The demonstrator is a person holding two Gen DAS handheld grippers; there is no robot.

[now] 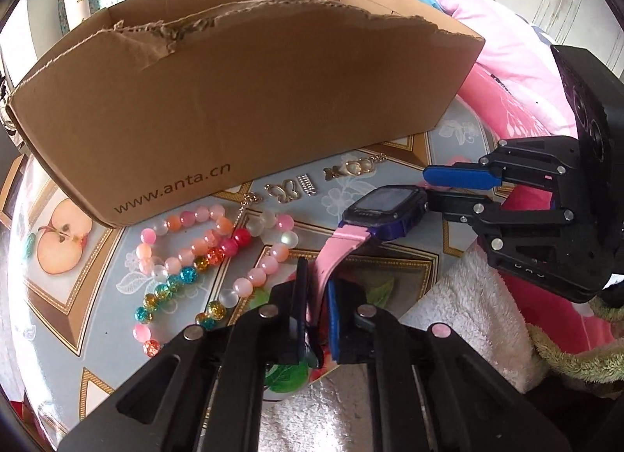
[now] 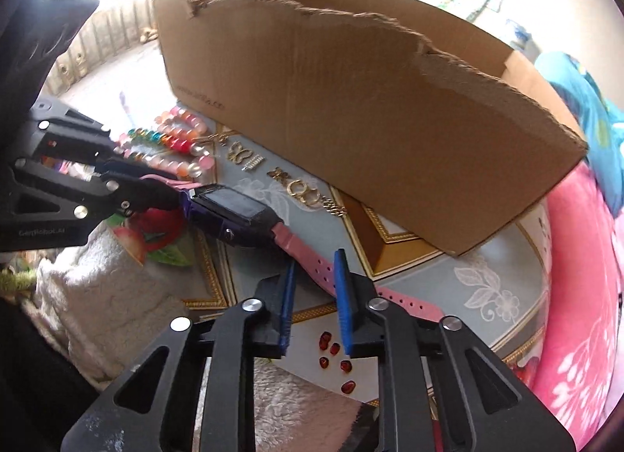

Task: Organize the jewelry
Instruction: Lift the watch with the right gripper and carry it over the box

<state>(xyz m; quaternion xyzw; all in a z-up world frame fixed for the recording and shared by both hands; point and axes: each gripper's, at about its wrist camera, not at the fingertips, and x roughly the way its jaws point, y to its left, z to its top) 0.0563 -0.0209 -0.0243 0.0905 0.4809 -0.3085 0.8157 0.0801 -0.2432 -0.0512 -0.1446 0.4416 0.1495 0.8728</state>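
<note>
A watch (image 1: 384, 204) with a dark purple case and pink straps hangs above the patterned tabletop (image 1: 70, 307) between my two grippers. My left gripper (image 1: 316, 280) is shut on one pink strap (image 1: 343, 241), and it shows at the left of the right wrist view as left gripper (image 2: 171, 185). My right gripper (image 2: 315, 261) has the other pink strap (image 2: 308, 257) between its blue pads and grips it. In the left wrist view that right gripper (image 1: 429, 187) meets the far end of the watch case. The watch face (image 2: 230, 204) points upward.
A torn cardboard box (image 1: 234, 101) stands just behind the watch. Bead bracelets (image 1: 195, 249) and gold butterfly charms (image 1: 280, 192) lie in front of it. Small red gems (image 2: 335, 358) lie near the right gripper. A white towel (image 1: 468, 296) and pink bedding (image 2: 585, 276) border the table.
</note>
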